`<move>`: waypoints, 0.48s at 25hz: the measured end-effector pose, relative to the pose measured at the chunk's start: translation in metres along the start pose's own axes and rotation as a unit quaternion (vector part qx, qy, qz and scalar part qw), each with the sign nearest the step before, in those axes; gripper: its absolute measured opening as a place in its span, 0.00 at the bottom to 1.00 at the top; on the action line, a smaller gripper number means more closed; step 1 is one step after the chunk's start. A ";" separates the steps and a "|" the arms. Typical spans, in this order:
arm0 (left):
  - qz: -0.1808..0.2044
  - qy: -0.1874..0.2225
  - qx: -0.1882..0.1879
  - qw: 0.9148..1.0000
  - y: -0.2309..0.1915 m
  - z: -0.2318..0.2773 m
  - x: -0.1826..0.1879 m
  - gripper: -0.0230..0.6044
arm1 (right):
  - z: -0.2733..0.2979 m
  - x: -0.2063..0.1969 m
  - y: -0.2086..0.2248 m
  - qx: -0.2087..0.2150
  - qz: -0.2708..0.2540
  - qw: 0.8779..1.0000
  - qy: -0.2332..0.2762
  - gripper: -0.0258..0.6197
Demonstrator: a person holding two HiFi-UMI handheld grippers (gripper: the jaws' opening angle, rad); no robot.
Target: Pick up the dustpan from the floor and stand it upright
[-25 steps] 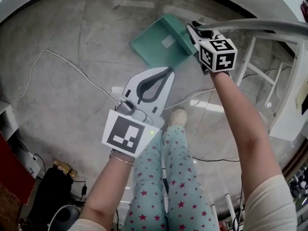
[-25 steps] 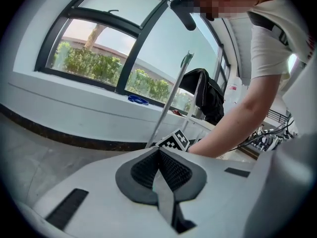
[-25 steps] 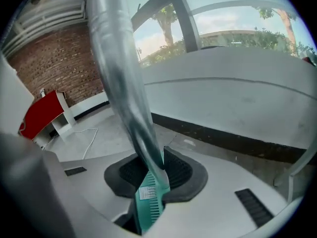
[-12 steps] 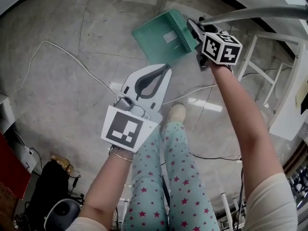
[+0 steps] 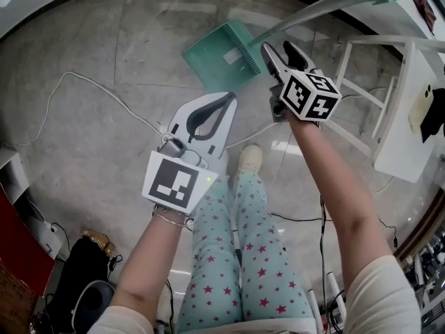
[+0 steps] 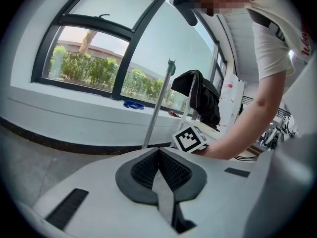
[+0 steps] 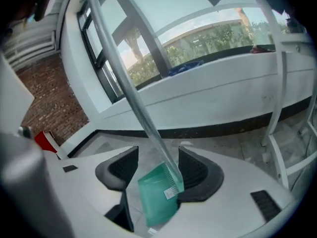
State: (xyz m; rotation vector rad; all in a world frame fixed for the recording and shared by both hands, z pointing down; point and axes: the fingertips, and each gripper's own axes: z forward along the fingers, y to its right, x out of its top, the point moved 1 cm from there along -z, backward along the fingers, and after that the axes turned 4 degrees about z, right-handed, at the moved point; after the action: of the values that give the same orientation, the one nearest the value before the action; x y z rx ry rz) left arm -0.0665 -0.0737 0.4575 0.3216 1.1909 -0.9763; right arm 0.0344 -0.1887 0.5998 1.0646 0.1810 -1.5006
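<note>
Well, the right gripper (image 5: 279,51) stands wide. Its jaws have just been opening and the pads press on nothing. In the right gripper view the grey handle (image 7: 133,98) runs down through the gap between them, clear of both.

Just ahead of and below that gripper, the green dustpan (image 5: 221,53) sits with its pan on the floor (image 5: 104,40). Its handle rises past the fingertips to a teal grip up and to the gripper's right. From the left gripper view the pole looks close to upright, a touch tilted.

So the lift and the standing-up look done, I'd say. What's left is to draw away without knocking it and to see that it holds. Whether it stands free or leans on something, I cannot tell.

The left gripper (image 5: 226,103) is closed on itself and empty, hanging beside the right one and nearer the person's body.

Room, now. The handle lies just beside the right gripper's fingertips, so the safe way out looks to be straight back toward the body. To that gripper's right, a white frame (image 5: 375,42) and a white worktop (image 5: 400,138) stand near, so there is little margin that way. Left of the left gripper the floor gives plenty of room, with only a cable (image 5: 90,89) trailing across it. The person's foot (image 5: 250,160) is planted below both grippers.
</note>
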 end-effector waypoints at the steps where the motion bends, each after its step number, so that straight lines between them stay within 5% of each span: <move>1: 0.005 0.000 0.001 1.000 0.001 -0.002 0.007 0.04 | -0.014 0.010 -0.011 0.003 0.002 1.000 0.013 0.42; 5: 0.024 0.000 0.004 1.000 0.004 -0.009 0.035 0.04 | -0.068 0.044 -0.058 0.025 -0.010 0.999 0.045 0.42; 9: 0.022 0.001 0.005 1.000 0.007 -0.016 0.060 0.04 | -0.106 0.063 -0.103 0.029 -0.103 0.992 0.063 0.39; 11: 0.015 -0.003 0.008 1.000 0.010 -0.022 0.069 0.04 | -0.122 0.067 -0.115 0.015 -0.115 0.991 0.066 0.08; 12: 0.010 -0.007 0.010 1.000 0.012 -0.025 0.073 0.04 | -0.130 0.070 -0.121 0.011 -0.108 0.992 0.068 0.08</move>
State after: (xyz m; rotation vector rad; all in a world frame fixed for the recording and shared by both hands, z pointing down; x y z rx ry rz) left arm -0.0701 -0.0839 0.3802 0.3415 1.1637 -0.9728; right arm 0.0072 -0.1215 0.4235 1.1947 0.3866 -1.6251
